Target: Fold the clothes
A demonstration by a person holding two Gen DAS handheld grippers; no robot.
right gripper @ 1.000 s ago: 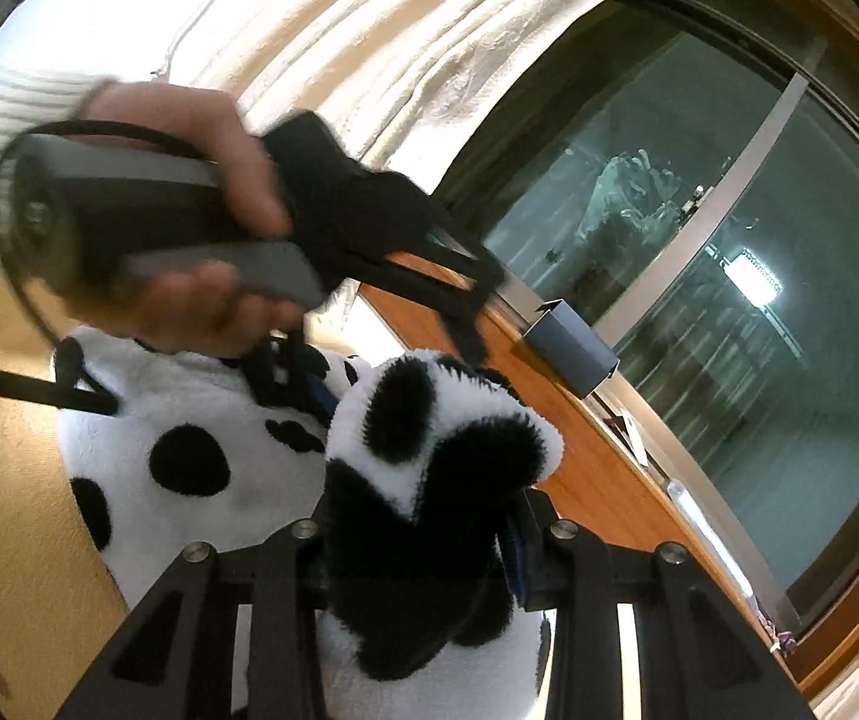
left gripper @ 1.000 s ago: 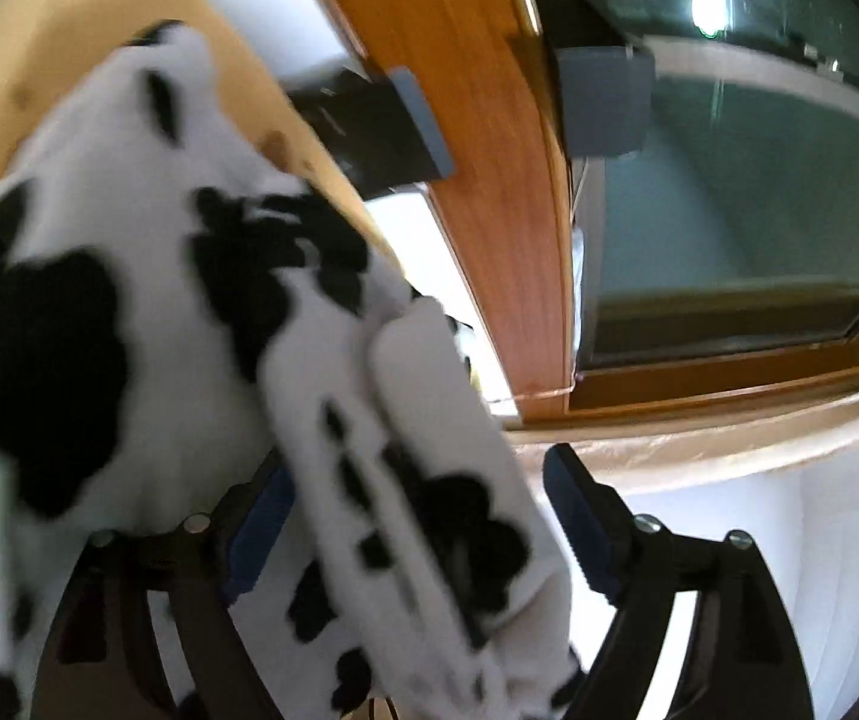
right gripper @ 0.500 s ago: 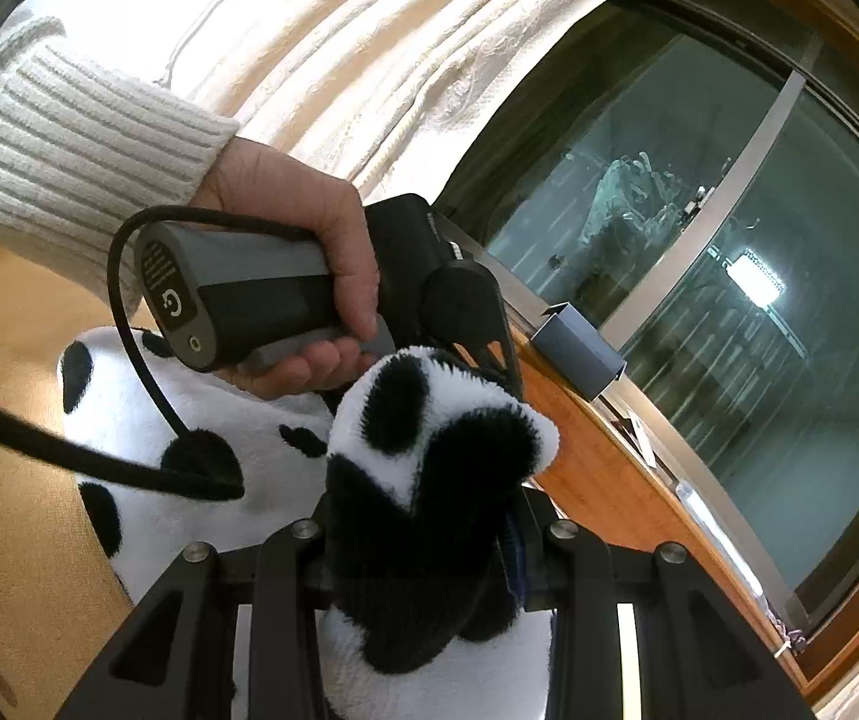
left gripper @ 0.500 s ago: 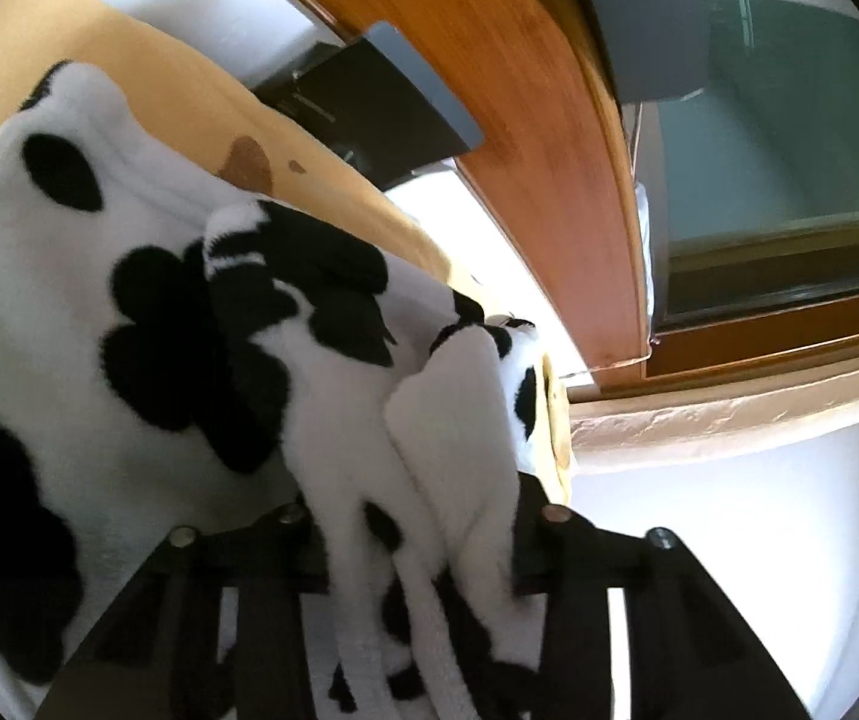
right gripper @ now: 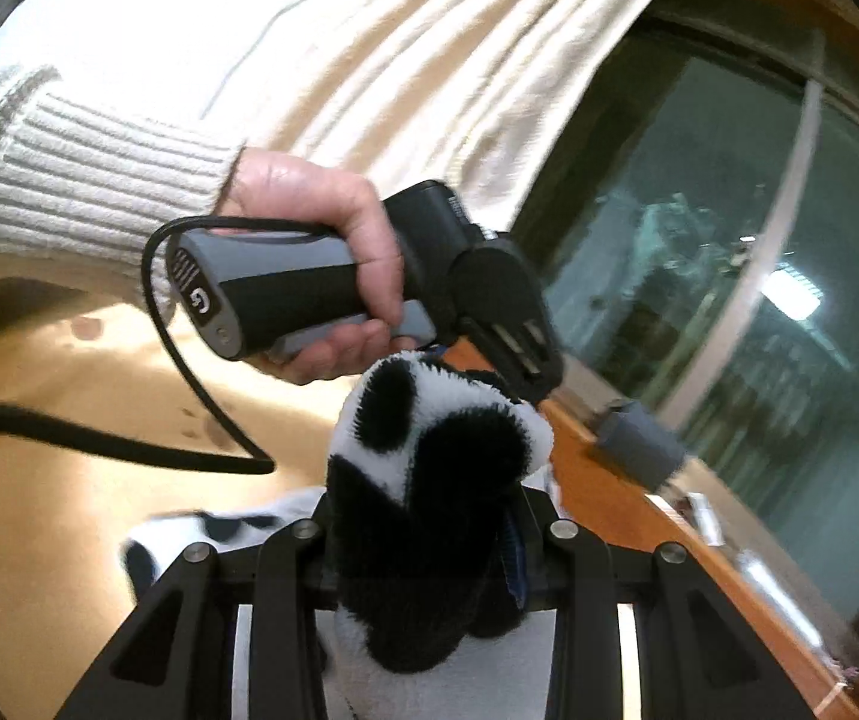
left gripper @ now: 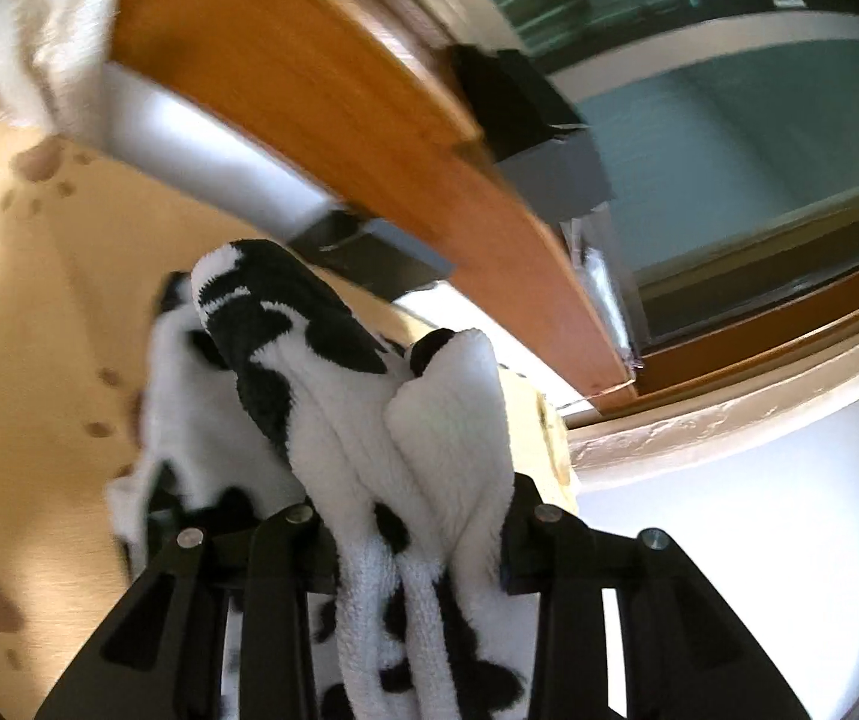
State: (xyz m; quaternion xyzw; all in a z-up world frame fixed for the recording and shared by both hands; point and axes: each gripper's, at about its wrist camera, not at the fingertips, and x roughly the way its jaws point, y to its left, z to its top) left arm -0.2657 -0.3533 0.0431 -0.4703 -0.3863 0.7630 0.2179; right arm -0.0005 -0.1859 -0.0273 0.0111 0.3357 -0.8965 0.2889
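A fluffy white garment with black cow spots (left gripper: 369, 420) is bunched between the jaws of my left gripper (left gripper: 414, 516), which is shut on it. Its far part hangs down toward the tan surface (left gripper: 39, 312). My right gripper (right gripper: 429, 534) is shut on another bunched part of the same garment (right gripper: 429, 480). In the right wrist view the left gripper's handle (right gripper: 285, 294), held by a hand in a white ribbed sleeve, is just above and behind the cloth.
A wooden window sill (left gripper: 369, 120) and dark glass (left gripper: 759, 150) run across the back, with a grey box (left gripper: 549, 162) on the sill. A black cable (right gripper: 99, 438) trails from the left handle. A cream curtain (right gripper: 429, 60) hangs behind.
Both grippers have lifted the garment: less of it lies on the tan surface. The left gripper went from open around the cloth to shut on it and swung its view leftward.
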